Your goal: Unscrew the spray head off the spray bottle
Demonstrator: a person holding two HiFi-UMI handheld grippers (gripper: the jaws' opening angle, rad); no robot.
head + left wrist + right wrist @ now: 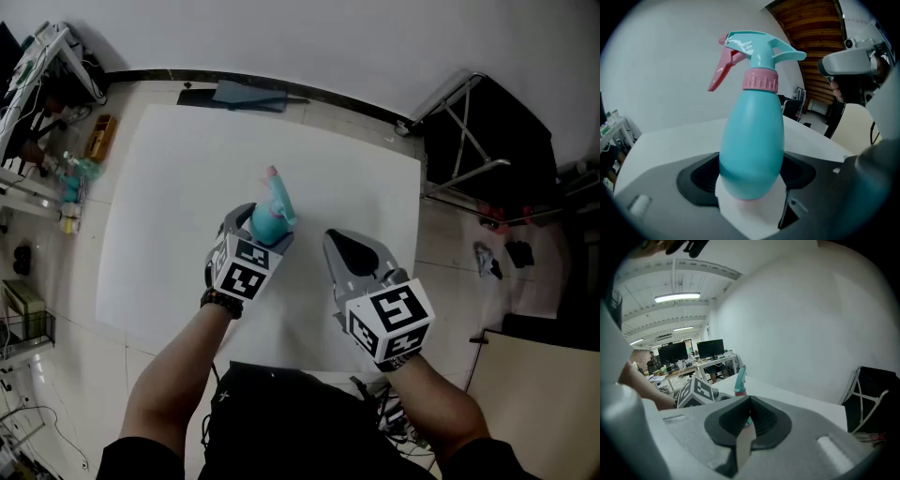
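Near the middle of the white table [159, 187], the downward-angled left gripper [255, 225] clamps the upright spray bottle [752, 140]. Just beside it, the right gripper [339, 242] hovers with its jaws together.

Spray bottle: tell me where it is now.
In the head view the spray bottle stands centrally on the white table, between the jaws of the left hand-held gripper; the right hand-held gripper is just right of it.
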